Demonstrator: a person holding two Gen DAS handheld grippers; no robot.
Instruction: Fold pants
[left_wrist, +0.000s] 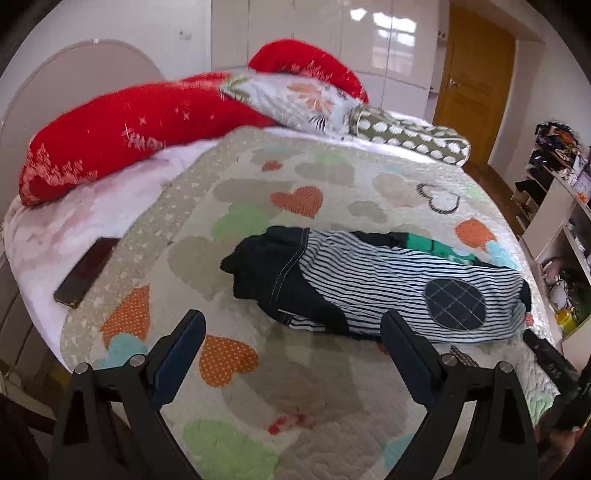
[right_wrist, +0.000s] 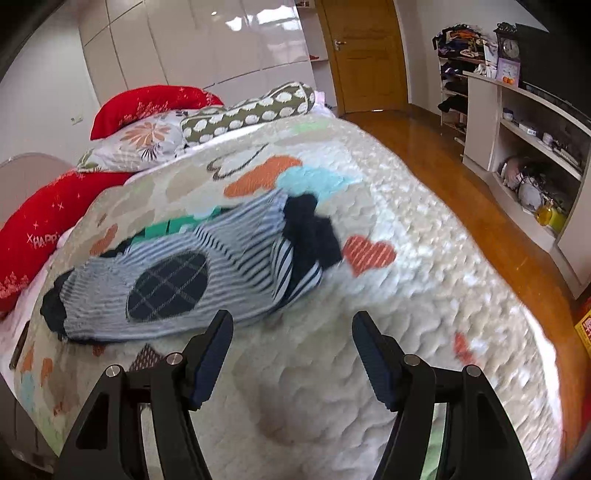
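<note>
Nearest our left wrist camera, our left gripper (left_wrist: 291, 332) hangs over the quilt (left_wrist: 258, 387), jaws spread wide and empty. Beyond it the striped pants (left_wrist: 369, 284) lie bunched mid-bed, a phone (left_wrist: 86, 271) well apart. From our right wrist camera, our right gripper (right_wrist: 291, 332) gapes empty too; the blurred pants (right_wrist: 221, 258) seem just ahead.

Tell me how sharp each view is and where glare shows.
Left wrist view: the striped pants look fairly sharp, the red pillow is smeared, and glare sits on the wardrobe doors. Right wrist view: heavy motion blur over pants and quilt.
</note>
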